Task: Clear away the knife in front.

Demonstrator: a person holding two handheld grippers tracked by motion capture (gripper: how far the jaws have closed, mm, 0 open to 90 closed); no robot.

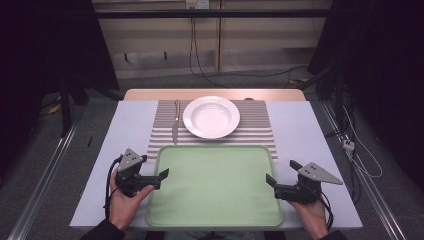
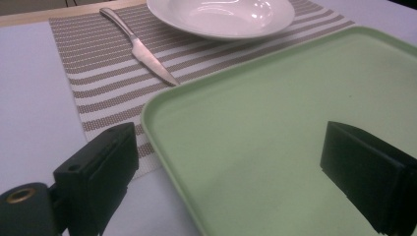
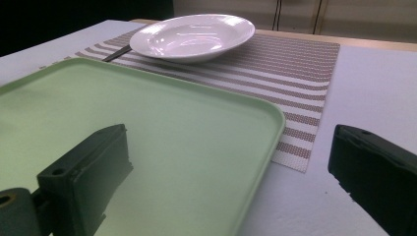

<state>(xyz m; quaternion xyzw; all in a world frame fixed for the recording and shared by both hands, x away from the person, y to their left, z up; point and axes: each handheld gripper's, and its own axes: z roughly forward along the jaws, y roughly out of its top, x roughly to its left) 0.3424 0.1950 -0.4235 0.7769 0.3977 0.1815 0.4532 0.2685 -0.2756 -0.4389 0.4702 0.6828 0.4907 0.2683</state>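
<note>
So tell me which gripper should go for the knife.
Left, probably. The knife lies on the striped mat left of the plate, on the left gripper's side. The right gripper would have to cross the green tray. Both are open.

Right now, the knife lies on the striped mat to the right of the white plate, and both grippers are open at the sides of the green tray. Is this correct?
Not quite. The knife lies to the left of the white plate, as the high view shows. The rest holds: it is on the striped mat, and the left gripper and right gripper are open beside the green tray.
</note>
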